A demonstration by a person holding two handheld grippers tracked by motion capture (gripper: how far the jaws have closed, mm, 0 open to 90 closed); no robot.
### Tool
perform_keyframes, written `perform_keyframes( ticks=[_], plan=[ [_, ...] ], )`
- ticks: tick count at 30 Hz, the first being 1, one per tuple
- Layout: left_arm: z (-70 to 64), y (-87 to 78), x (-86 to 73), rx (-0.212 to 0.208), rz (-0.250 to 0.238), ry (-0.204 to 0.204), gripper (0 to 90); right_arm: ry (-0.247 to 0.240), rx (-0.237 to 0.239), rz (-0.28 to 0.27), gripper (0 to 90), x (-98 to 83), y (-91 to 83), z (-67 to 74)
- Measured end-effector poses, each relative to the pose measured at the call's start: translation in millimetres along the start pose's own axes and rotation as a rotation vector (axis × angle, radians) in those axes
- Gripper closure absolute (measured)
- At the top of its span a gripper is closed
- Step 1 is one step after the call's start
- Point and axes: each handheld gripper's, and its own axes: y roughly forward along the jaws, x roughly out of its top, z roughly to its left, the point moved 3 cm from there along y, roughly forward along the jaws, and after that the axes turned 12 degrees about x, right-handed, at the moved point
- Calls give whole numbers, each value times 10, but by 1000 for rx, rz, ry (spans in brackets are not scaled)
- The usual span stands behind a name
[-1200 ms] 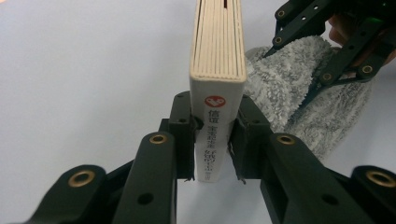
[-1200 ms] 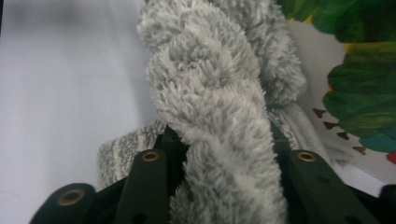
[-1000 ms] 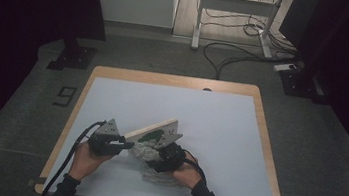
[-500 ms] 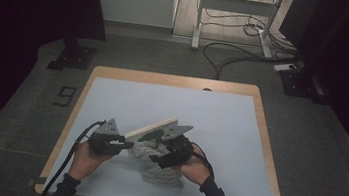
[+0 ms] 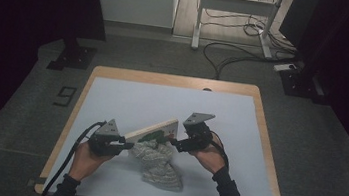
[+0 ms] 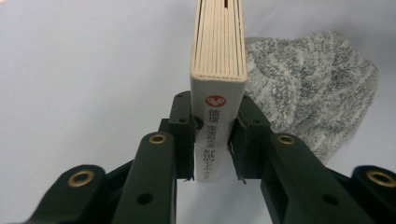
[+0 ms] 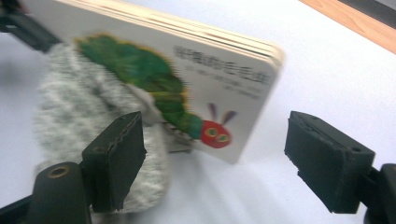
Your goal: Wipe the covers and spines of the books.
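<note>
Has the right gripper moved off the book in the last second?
Yes. The right gripper has drawn back toward the table's right edge, away from the book, and its jaws have just been opening with nothing between them.

The right gripper (image 5: 180, 142) is letting go of the board book (image 5: 152, 130): its jaws have just been opening and are now standing wide with nothing between them. It is drifting up and rightward, away from the book, leaving the grey knitted hat (image 5: 159, 165) beneath the book uncovered.
</note>
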Motion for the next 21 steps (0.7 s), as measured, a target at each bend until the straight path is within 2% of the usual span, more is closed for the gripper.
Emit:
perform_keyframes(
  ticks=[4, 8, 11, 14, 16, 18, 21],
  plan=[
    [-3, 1, -3, -1, 3, 2, 717, 14, 11, 4, 190, -7, 121, -121],
    [-6, 5, -11, -3, 8, 1, 707, 1, 21, 0, 183, 26, 260, -204],
    [-6, 11, -25, 0, 10, -4, 698, -3, 46, -13, 184, 58, 339, -244],
    [2, 9, -38, -7, 6, -13, 688, -23, 99, -20, 227, 81, 389, -236],
    [1, 10, -44, -9, 3, -16, 682, -42, 122, -16, 304, 87, 398, -208],
    [-2, 9, -49, -6, 5, -17, 668, -56, 114, -12, 308, 86, 399, -187],
    [-6, -8, -62, 6, 7, -18, 625, -52, 104, -11, 323, 78, 388, -179]
  ],
)
